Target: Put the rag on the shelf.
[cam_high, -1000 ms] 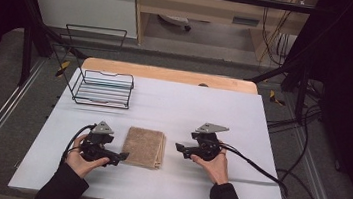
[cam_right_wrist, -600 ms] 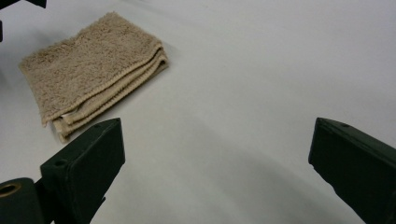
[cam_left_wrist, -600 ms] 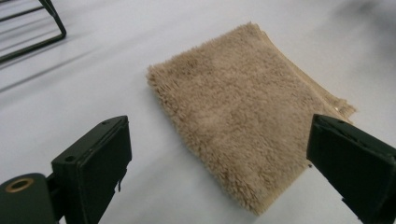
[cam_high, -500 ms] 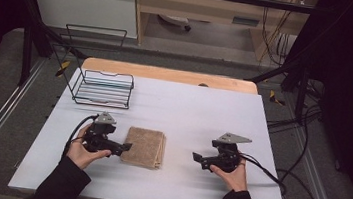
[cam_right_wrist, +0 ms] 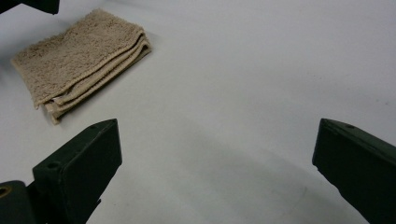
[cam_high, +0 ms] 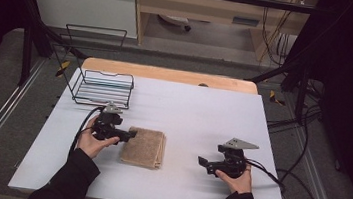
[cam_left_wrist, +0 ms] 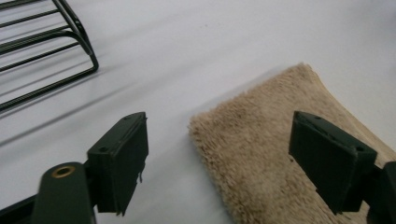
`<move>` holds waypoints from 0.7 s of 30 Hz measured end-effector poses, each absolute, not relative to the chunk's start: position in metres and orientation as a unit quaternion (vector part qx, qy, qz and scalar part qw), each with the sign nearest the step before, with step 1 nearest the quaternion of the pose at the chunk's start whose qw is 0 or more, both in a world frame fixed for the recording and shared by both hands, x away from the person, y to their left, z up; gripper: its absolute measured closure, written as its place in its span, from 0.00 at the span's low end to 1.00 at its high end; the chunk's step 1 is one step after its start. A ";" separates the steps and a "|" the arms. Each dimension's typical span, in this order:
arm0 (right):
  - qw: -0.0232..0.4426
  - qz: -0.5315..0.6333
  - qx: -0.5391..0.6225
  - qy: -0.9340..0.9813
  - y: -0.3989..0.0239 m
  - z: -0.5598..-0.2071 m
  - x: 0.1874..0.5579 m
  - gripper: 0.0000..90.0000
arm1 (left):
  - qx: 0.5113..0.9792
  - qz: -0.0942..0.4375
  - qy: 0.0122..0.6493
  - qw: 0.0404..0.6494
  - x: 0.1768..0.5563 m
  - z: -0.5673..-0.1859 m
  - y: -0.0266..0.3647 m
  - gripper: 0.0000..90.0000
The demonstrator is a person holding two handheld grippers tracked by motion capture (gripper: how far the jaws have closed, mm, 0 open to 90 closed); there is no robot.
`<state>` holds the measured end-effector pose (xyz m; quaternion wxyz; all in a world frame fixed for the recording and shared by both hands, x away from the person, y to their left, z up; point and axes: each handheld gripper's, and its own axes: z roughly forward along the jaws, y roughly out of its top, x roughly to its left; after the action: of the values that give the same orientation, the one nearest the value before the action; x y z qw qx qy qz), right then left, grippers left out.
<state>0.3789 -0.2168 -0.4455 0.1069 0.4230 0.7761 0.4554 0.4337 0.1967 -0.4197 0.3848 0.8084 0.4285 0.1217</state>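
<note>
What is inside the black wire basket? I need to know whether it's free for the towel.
The black wire basket looks empty: the white table shows through its bars. No part is covered.

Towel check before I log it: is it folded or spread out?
Folded. The towel shows stacked layers along its edge in the right gripper view.

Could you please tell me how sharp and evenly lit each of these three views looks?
High view: soft overall, table bright, surroundings dark. Left gripper view: towel pile fairly crisp, basket wires smeared, the near jaws soft. Right gripper view: towel sharp, jaws dark and blurred, faint shadows on the tabletop.
</note>
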 end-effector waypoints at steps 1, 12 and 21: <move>0.109 0.454 0.421 0.778 -0.217 -0.446 0.379 0.02 | 0.807 0.122 0.432 0.385 0.436 -0.421 0.197 0.23; 0.103 0.446 0.421 0.783 -0.214 -0.449 0.379 0.03 | 0.810 0.127 0.442 0.363 0.444 -0.435 0.197 0.41; 0.097 0.447 0.418 0.785 -0.214 -0.450 0.379 0.05 | 0.810 0.096 0.446 0.369 0.449 -0.444 0.190 0.65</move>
<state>0.3794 -0.2136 -0.4500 0.0971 0.4181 0.7851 0.4466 0.4492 0.1901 -0.4438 0.3694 0.8096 0.4459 0.0961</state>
